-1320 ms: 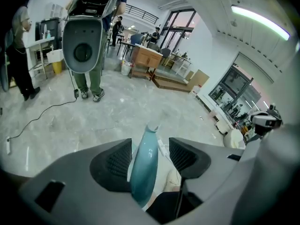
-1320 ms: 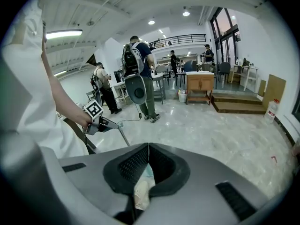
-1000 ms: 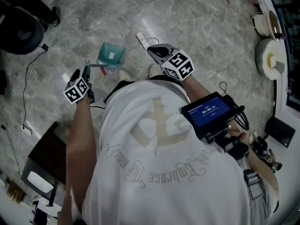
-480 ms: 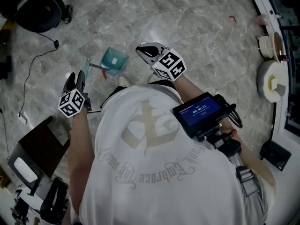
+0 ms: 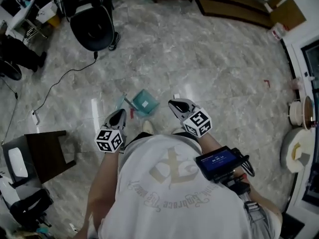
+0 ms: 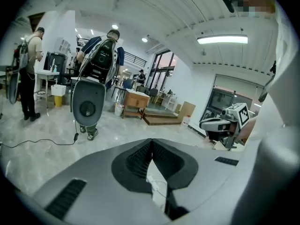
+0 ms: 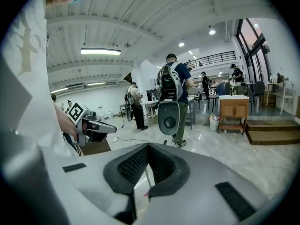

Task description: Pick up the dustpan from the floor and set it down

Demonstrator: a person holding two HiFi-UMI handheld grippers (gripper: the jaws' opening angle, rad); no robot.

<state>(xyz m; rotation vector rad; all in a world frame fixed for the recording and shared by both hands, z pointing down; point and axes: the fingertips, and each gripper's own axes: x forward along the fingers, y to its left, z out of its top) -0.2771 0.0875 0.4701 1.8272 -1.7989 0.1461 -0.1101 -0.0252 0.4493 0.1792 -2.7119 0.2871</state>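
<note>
Dustpan (image 5: 145, 102) is lying on the floor, between the two grippers and a little farther out. Left gripper (image 5: 120, 113) has just been closing, jaws meeting on nothing. Right gripper (image 5: 173, 103) is hanging closed and empty too.

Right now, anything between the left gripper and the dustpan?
Nothing visible. In the head view the dustpan lies on the floor just ahead of the left gripper, whose jaws have just closed with nothing between them; only bare floor separates them.

Dustpan (image 5: 145, 102) on floor (image 5: 214, 68) before the shoes (image 5: 147, 127) (cable (image 5: 56, 85) farther left)
</note>
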